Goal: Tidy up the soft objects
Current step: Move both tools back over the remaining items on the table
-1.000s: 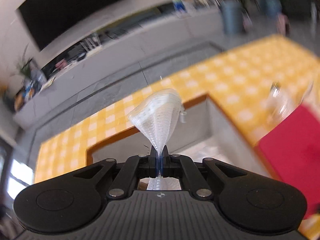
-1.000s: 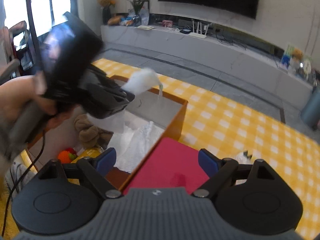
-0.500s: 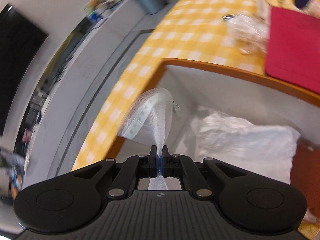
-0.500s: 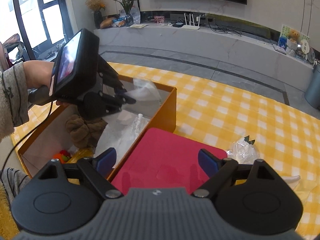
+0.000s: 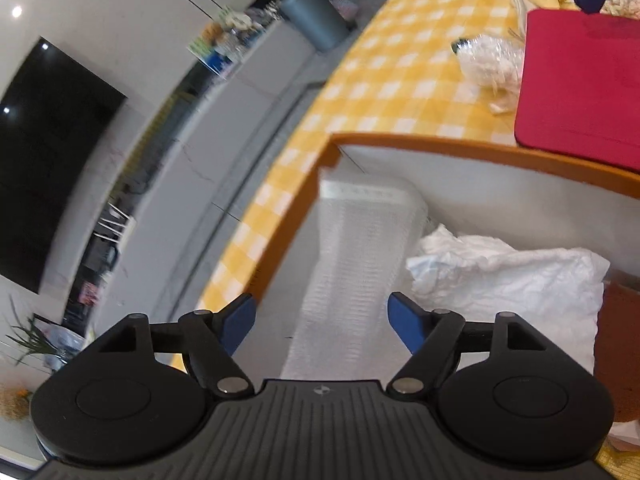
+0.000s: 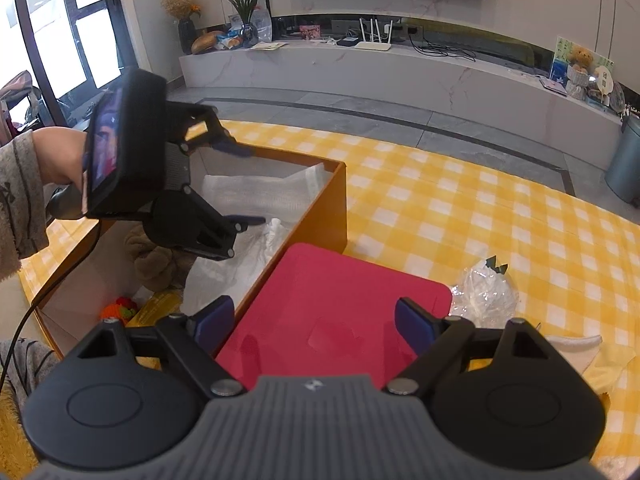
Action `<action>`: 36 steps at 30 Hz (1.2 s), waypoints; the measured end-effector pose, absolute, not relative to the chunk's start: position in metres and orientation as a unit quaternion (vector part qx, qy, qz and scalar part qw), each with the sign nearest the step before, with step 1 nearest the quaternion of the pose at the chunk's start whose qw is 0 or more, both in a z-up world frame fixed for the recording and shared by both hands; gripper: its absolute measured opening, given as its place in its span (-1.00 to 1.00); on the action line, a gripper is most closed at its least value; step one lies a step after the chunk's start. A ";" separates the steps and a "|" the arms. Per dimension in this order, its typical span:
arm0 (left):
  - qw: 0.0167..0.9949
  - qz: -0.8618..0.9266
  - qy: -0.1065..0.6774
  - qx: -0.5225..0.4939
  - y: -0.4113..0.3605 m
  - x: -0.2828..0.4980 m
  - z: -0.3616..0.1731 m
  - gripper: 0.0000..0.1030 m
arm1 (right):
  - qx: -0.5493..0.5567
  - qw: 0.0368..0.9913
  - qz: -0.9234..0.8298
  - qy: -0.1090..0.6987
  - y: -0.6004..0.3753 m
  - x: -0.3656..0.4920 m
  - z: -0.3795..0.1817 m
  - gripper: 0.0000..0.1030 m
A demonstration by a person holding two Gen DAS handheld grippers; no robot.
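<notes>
White mesh cloth (image 5: 360, 248), ribbed, flat, in orange box (image 5: 460, 146) at 12 o'clock of left gripper (image 5: 320, 320); jaws just opened wide, empty. Right gripper (image 6: 314, 322) wide, empty, over red mat (image 6: 320, 300).

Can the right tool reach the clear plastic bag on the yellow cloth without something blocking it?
Probably yes. The right tool is open and empty, and the clear plastic bag lies in the open beside the red mat, with nothing on top.
</notes>
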State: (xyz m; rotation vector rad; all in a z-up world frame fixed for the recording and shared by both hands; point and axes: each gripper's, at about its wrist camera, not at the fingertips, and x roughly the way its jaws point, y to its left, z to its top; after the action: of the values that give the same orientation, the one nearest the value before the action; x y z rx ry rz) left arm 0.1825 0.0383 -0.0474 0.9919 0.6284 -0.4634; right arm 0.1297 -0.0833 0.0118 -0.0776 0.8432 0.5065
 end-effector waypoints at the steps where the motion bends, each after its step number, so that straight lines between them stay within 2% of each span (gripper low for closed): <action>1: 0.811 -0.215 0.294 0.458 0.039 0.181 -0.045 0.82 | -0.037 0.881 0.242 0.405 -0.083 0.129 0.012 0.67; 9: 0.820 -0.188 0.269 0.468 0.045 0.164 -0.014 0.83 | -0.023 0.891 0.228 0.391 -0.093 0.120 0.024 0.68; 16: 0.837 -0.138 0.285 0.446 0.042 0.150 0.039 0.86 | -0.017 0.910 0.222 0.351 -0.108 0.094 0.063 0.68; 20: 0.882 -0.125 0.292 0.349 0.042 0.139 0.088 0.97 | -0.015 0.924 0.211 0.318 -0.124 0.075 0.089 0.69; 25: 0.926 -0.131 0.252 0.251 0.014 0.100 0.140 0.98 | -0.007 0.941 0.181 0.286 -0.157 0.056 0.109 0.72; 27: 0.934 -0.142 0.251 0.209 -0.002 0.082 0.151 0.98 | 0.002 0.949 0.160 0.273 -0.175 0.049 0.113 0.79; 30: 0.944 -0.201 0.219 0.140 -0.023 0.046 0.161 0.98 | 0.014 0.958 0.124 0.260 -0.204 0.042 0.112 0.82; 33: 0.951 -0.217 0.186 0.117 -0.046 0.016 0.155 0.98 | 0.038 0.960 0.077 0.265 -0.235 0.042 0.100 0.82; 36: 0.956 -0.205 0.189 0.093 -0.062 0.002 0.138 0.98 | 0.059 0.957 0.028 0.282 -0.263 0.045 0.080 0.82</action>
State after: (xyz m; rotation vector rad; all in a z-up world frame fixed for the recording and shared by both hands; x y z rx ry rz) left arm 0.0024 -0.0623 0.1375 0.1880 0.3840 -0.4163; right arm 0.0447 -0.2632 0.0799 0.1204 0.5730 0.0562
